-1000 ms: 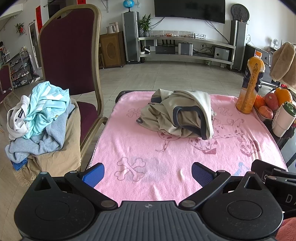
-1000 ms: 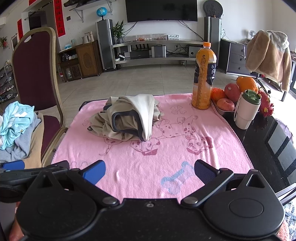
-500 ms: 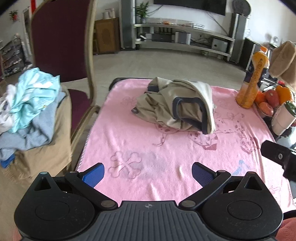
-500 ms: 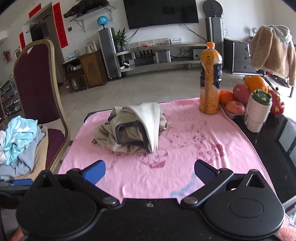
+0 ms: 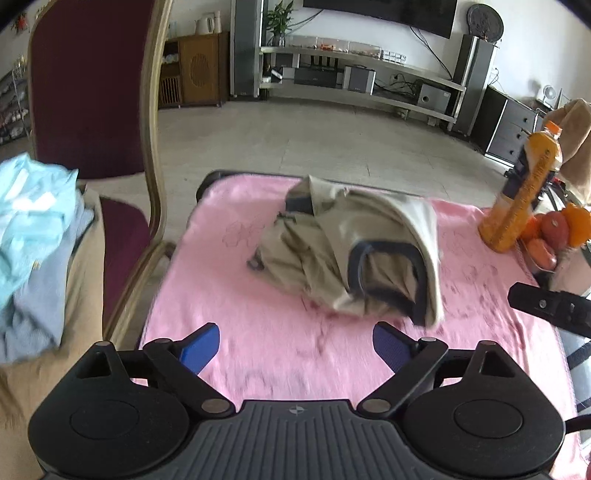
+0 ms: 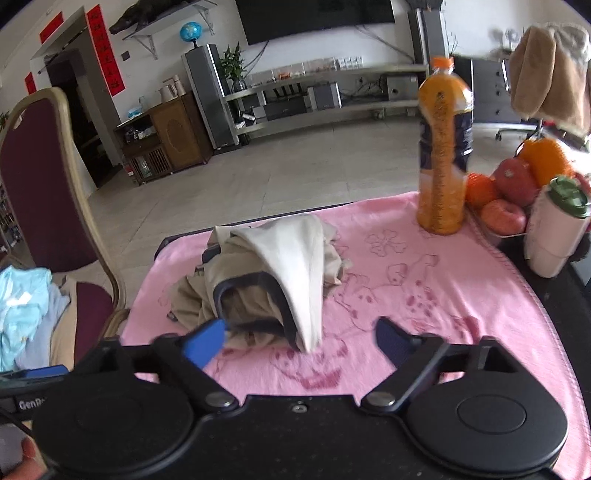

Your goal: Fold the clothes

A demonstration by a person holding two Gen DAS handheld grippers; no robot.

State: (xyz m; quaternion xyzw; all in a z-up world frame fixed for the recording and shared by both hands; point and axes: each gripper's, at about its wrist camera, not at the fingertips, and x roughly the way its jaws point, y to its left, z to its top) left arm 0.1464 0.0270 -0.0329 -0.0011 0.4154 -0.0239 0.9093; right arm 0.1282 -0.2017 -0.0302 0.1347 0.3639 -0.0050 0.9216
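We hold the left gripper (image 5: 295, 341) tilted downward, jaws spread wide and empty. Our right gripper (image 6: 300, 341) tilts down too; its jaws have just been closing, nothing pressed between them.

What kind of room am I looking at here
Most likely a home living room: a wall-mounted TV above a long media shelf, tall speakers, and a table under a pink blanket with crumpled clothing.

A crumpled beige garment (image 5: 351, 254) with dark trim lies heaped on the pink blanket (image 5: 258, 332).
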